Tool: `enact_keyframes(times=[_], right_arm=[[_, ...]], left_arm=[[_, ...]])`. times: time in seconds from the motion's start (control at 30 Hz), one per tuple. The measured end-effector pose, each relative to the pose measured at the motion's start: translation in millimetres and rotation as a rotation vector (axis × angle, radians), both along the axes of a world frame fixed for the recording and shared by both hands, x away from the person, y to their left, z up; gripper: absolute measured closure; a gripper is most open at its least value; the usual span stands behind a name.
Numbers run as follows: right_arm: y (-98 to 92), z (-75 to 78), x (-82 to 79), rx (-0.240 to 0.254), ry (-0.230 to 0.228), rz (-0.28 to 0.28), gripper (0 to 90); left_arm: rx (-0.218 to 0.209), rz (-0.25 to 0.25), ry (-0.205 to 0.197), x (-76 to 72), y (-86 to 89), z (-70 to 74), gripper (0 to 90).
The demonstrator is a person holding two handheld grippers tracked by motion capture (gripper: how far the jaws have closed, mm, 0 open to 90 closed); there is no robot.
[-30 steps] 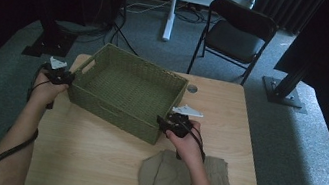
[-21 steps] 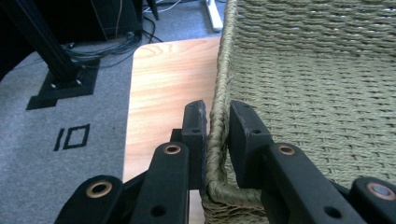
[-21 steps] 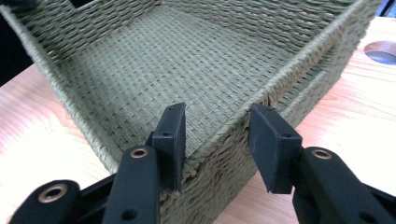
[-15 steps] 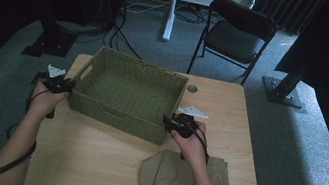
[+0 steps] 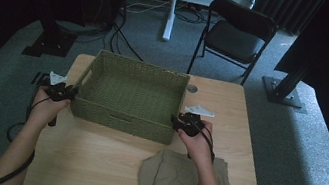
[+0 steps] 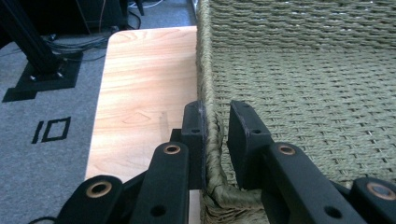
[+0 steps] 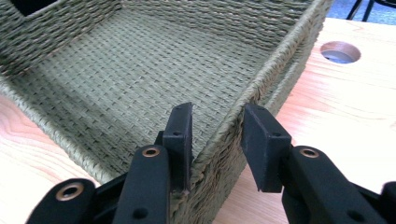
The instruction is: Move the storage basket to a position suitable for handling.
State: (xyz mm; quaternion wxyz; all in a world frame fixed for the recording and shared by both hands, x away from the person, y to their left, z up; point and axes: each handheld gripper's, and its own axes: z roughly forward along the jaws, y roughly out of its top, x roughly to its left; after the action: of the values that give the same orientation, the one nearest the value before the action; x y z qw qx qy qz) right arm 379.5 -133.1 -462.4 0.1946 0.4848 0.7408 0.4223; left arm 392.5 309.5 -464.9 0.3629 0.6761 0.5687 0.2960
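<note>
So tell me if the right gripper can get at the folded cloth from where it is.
Probably yes. The right gripper straddles the basket rim, not yet clamped. The cloth lies bare just behind that hand, nothing between.

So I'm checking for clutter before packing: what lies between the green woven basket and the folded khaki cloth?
Nothing: in the high view only bare table wood separates the basket from the cloth.

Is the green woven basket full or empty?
Empty: the basket's bare woven floor shows from wall to wall in all three views.
</note>
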Motion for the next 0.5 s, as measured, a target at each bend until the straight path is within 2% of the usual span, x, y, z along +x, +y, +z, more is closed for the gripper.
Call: enact_keyframes(times=[0.2, 0.3, 0.4, 0.5], right_arm=[[-7.8, 1.9, 1.7, -0.025, 0.001, -0.021, 68.0], [-11.0, 2.0, 2.0, -0.026, 0.002, -0.030, 68.9], [-13.5, 2.2, 2.3, -0.023, 0.007, -0.036, 69.7], [-15.4, 2.6, 2.3, -0.026, 0.009, -0.043, 70.6]], left_arm=[[-0.007, 0.005, 0.009, -8.6, -7.5, 0.5, 78.0], [-0.040, -0.002, 0.003, -13.3, -8.6, -1.2, 78.0], [-0.050, -0.008, 0.006, -16.7, -10.3, -1.5, 77.9], [-0.044, -0.009, 0.008, -18.4, -12.4, -1.1, 77.9]])
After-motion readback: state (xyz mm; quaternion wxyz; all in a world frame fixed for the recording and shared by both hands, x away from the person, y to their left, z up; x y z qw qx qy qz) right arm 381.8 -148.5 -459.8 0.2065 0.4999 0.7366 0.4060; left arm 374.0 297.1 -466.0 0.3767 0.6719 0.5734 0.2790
